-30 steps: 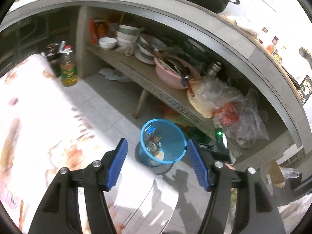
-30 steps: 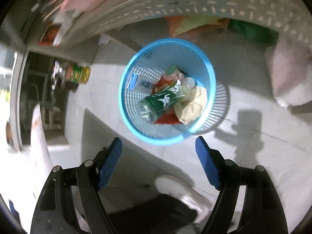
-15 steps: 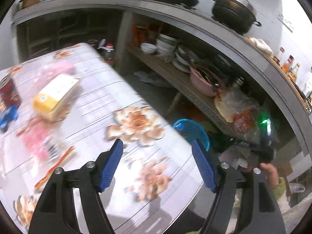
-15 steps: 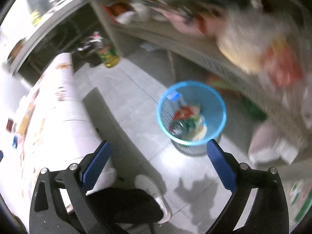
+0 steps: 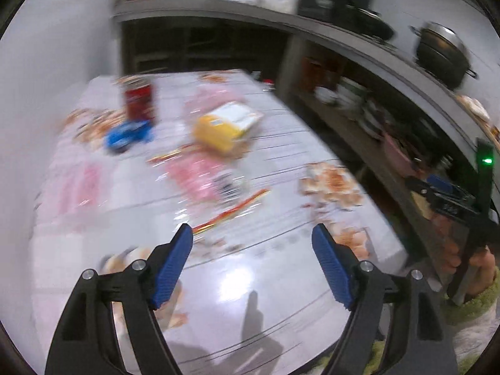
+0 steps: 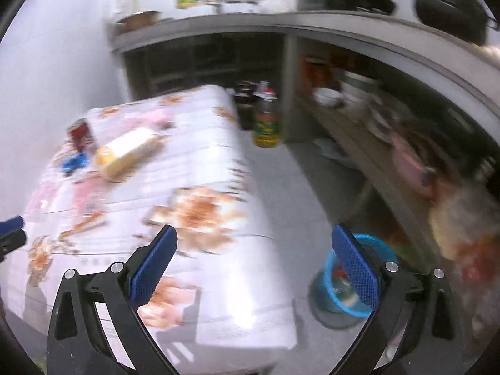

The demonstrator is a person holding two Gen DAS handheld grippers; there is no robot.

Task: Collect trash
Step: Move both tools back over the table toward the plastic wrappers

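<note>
Trash lies on the flower-print table (image 5: pixel 265 268): a yellow carton (image 5: pixel 223 126), a red can (image 5: pixel 138 98), a blue wrapper (image 5: pixel 126 134), a pink wrapper (image 5: pixel 200 175) and a red-yellow strip (image 5: pixel 232 211). My left gripper (image 5: pixel 251 243) hangs over the table's near part, its jaws opening with nothing between them. My right gripper (image 6: pixel 254 250) is wide open and empty above the table's right edge (image 6: pixel 250 187). The blue mesh bin (image 6: pixel 379 251) with trash in it stands on the floor behind the right finger. The right gripper (image 5: pixel 440 187) also shows at the far right of the left wrist view.
A shelf (image 6: pixel 359 131) under the counter (image 6: pixel 312 22) holds bowls, plates and a pink basin (image 6: pixel 409 165). An oil bottle (image 6: pixel 265 122) stands on the floor by the table's far corner. Plastic bags (image 6: pixel 462 234) sit on the shelf at right. Black pots (image 5: pixel 440 53) rest on the counter.
Both views have swung from the blue bin on the floor up and left to the table with the trash. The right gripper has risen and its jaws have spread wider.
</note>
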